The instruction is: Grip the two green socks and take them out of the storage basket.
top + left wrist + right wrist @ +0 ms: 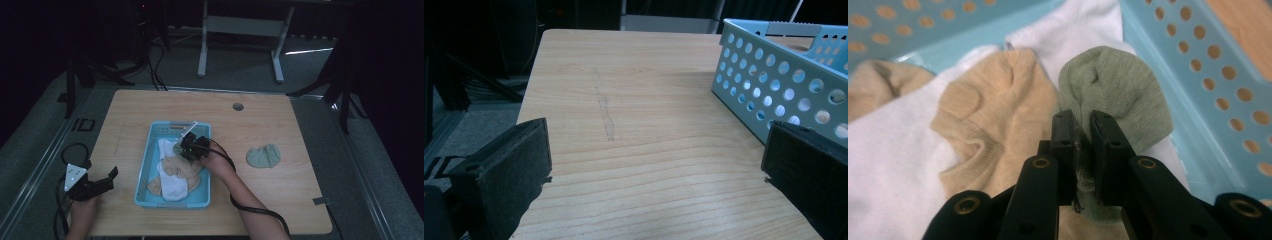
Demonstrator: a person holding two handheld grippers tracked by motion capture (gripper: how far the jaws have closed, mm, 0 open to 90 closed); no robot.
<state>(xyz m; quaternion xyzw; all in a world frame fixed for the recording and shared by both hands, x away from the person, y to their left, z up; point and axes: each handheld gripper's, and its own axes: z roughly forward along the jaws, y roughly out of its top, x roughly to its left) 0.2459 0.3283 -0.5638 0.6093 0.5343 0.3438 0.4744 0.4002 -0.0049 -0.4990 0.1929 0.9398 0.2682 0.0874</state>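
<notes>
A light blue perforated basket (145, 165) stands in the middle of the wooden table and holds white socks (172, 187) and tan socks (175, 167). Inside it my right gripper (187, 146) is shut on a grey-green sock (1118, 95), pinching its fabric between the jaws. That sock lies over a white sock (1083, 25) beside a tan sock (998, 100). A second grey-green sock (263, 156) lies on the table right of the basket. My left gripper (102, 181) hangs open at the table's front left corner, nothing between its pads (509, 170).
The basket wall (774, 85) sits just right of my left gripper. The table edge (100, 135) is on its left, with cables and a floor rail beyond. A round grommet hole (238, 106) marks the far side. A desk frame (240, 30) stands behind the table.
</notes>
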